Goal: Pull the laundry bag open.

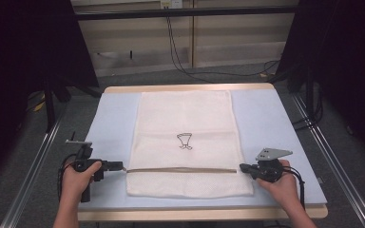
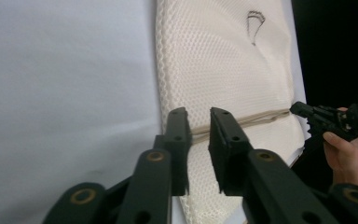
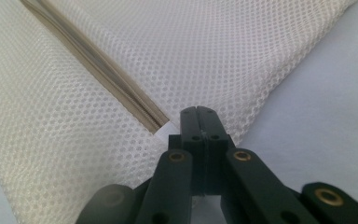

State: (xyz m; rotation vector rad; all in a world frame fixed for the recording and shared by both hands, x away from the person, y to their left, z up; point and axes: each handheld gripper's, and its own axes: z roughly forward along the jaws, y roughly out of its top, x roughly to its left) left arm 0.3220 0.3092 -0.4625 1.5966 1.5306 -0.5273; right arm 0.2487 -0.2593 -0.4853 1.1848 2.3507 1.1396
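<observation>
On the counter (image 1: 266,114), covered in a pale blue sheet, a white mesh bag (image 1: 185,118) lay flat at the centre, long side running from 12 to 6 o'clock. A tan zip (image 1: 180,169) crossed the bag from 9 to 3 o'clock, near its 6 o'clock end. A small dark drawing (image 1: 185,141) sat at the bag's middle, just toward 12 o'clock from the zip.

At 8 o'clock in the high view, the person's left hand (image 1: 78,178) held the left hand-held gripper (image 1: 119,166), its tip at the 9 o'clock end of the zip. In the left gripper view its jaws stood spread, one on each side of the zip's end, with a clear gap between them; the mesh bag (image 2: 223,70) lay beyond, and the zip (image 2: 251,119) ran off toward the other hand-held gripper (image 2: 298,108) at 3 o'clock.

At 4 o'clock in the high view, the right hand (image 1: 283,183) held the right hand-held gripper (image 1: 242,167), its tip at the zip's 3 o'clock end, a grey plate (image 1: 272,153) on top. In the right gripper view its jaws (image 3: 198,116) were pressed together at the bag's edge, beside a small white tab (image 3: 164,129) where the zip (image 3: 98,60) ended; whether they pinched the tab or the mesh I cannot tell. Mesh (image 3: 191,46) spread on both sides of the zip.
</observation>
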